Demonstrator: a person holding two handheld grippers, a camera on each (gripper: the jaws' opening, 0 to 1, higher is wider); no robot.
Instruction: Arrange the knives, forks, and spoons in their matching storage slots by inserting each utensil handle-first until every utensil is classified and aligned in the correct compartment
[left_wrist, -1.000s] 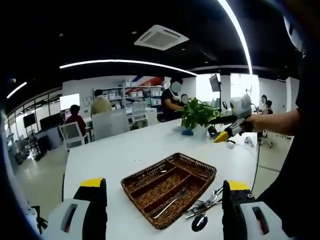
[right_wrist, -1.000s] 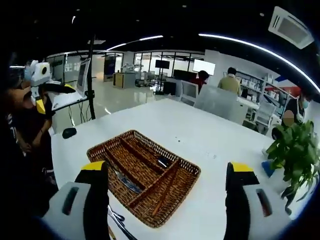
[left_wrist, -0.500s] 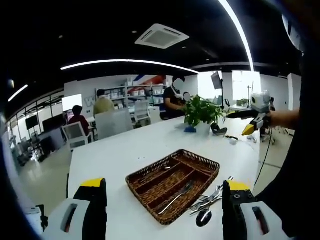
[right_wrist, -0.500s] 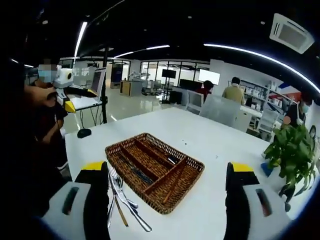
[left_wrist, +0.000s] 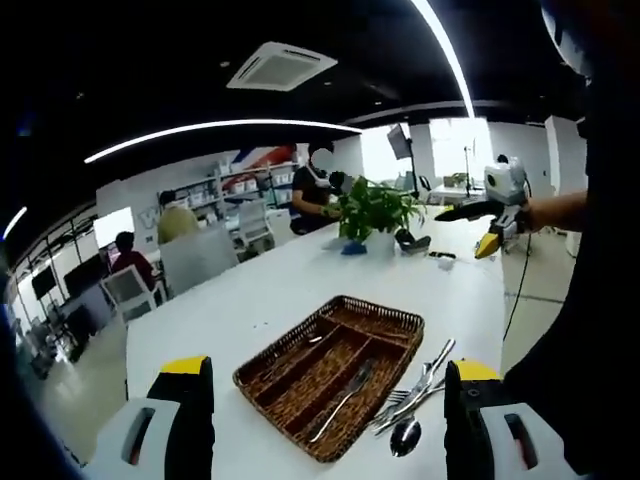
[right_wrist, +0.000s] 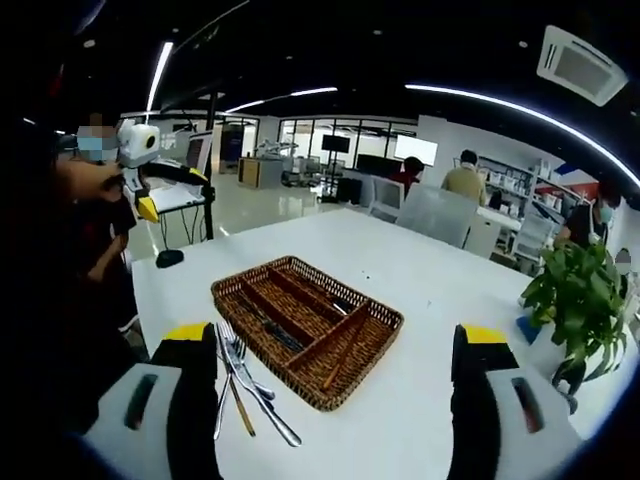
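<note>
A brown wicker cutlery basket with long compartments lies on the white table. One metal utensil lies in a near compartment. Loose forks and knives and a spoon are piled on the table beside the basket's right side. My left gripper hovers open in front of the basket, nothing between its jaws. In the right gripper view the same basket has the loose cutlery at its left. My right gripper is open and empty, held above the table.
A potted plant stands at the table's far end, also a potted plant. The other gripper is held up in a hand at the right. Chairs, desks and seated people fill the office behind.
Both cameras have shifted and drawn back a little, bringing the loose cutlery into the right gripper view. Basket and cutlery lie as before. Both grippers stay open.
</note>
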